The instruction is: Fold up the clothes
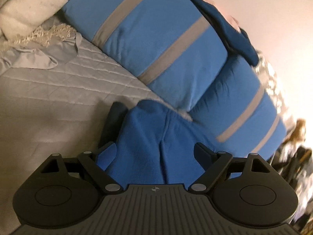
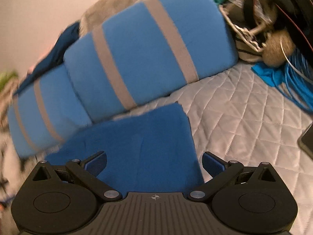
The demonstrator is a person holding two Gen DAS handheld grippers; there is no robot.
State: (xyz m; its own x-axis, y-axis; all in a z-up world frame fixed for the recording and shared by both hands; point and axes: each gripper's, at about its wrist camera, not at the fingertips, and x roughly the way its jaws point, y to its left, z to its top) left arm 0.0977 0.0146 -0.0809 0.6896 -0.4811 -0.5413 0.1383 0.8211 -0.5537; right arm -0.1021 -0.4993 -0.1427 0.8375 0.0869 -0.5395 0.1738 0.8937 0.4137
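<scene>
You are losing the blue garment [image 2: 137, 152] beneath your gripper body; motion blur is smearing the clutter [image 1: 293, 156] at right.

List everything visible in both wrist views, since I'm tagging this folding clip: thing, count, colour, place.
royal blue fleece garment: one, royal blue, flat on the bed between each gripper's fingers
light blue pillows with grey stripes: two, light blue and grey, end to end behind the garment
grey quilted bedspread: one, pale grey, under everything
cream fringed throw: one, cream, far left in the left wrist view
bright blue coiled cord: one, blue, right edge, beside a blurred pile
left gripper: one, black, open over the garment
right gripper: one, black with blue pads, open over the garment
</scene>
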